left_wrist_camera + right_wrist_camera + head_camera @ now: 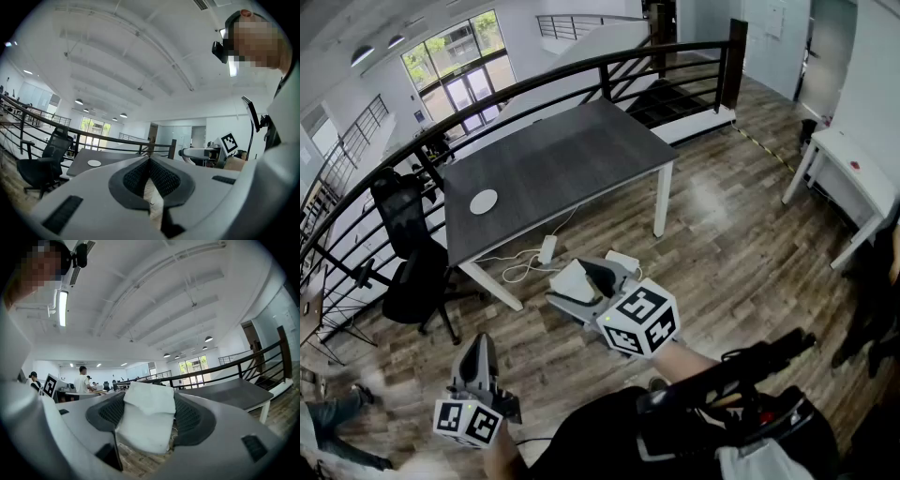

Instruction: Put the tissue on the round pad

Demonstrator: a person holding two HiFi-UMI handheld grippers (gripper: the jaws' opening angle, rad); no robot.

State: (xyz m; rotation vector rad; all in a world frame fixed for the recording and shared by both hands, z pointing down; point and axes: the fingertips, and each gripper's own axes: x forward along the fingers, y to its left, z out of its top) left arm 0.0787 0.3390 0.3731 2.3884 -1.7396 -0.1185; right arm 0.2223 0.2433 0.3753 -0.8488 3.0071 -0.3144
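Drop risk: long carry to round white pad (484, 201) may loosen folded white tissue (145, 427) clamped in right gripper (149, 399) fingers; left gripper (150, 164) fingers together.

Open-plan office on an upper level, dark desk (553, 159) with cables trailing beneath, black swivel chair (412, 272), black railing (534, 84) along the edge, wood-plank floor (741, 234), tall windows (459, 56), strip ceiling light (61, 308), people at distant workstations (83, 380)
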